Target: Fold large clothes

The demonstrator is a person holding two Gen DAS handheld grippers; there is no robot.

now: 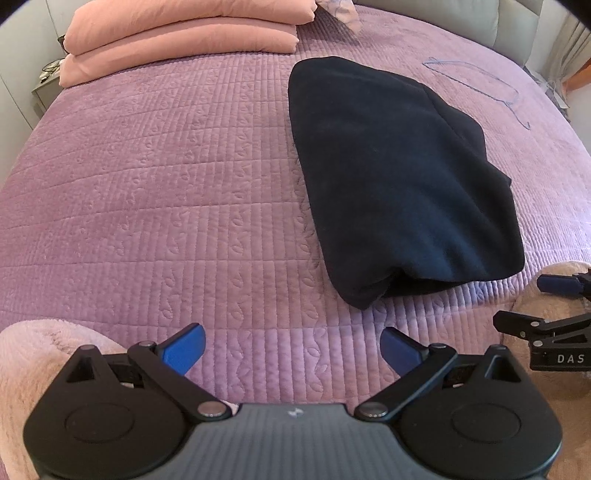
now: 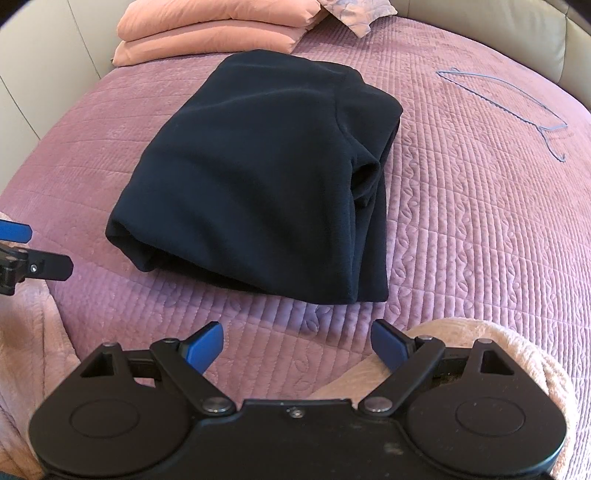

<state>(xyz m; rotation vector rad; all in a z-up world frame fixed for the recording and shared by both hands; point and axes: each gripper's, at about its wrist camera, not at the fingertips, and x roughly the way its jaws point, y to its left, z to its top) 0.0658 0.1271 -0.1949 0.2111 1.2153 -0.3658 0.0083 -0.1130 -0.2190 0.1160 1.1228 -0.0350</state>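
Left tongs spread wide, blue pads well apart, gripping nothing, hovering low over the near edge of the bed. Right tongs likewise gaping, blue-tipped, empty, above the same near edge. Seen from the left wrist, right tongs at the far right margin, just past the garment's near corner; seen from the right wrist, left tongs poking in at the left margin, apart from the cloth.

Fuzzy pink sleeves behind both tools.

Ahead, between and beyond the two tools, folded dark navy garment lying flat on the quilted mauve bedspread, a thick rectangular bundle with layered edges showing at its near end and along its right side. Touching neither tool.

Farther off, to the right of the garment and well apart from it, thin wire hanger flat on the cover. At the head of the bed, stack of folded peach bedding, with a patterned pillow corner just beside it.
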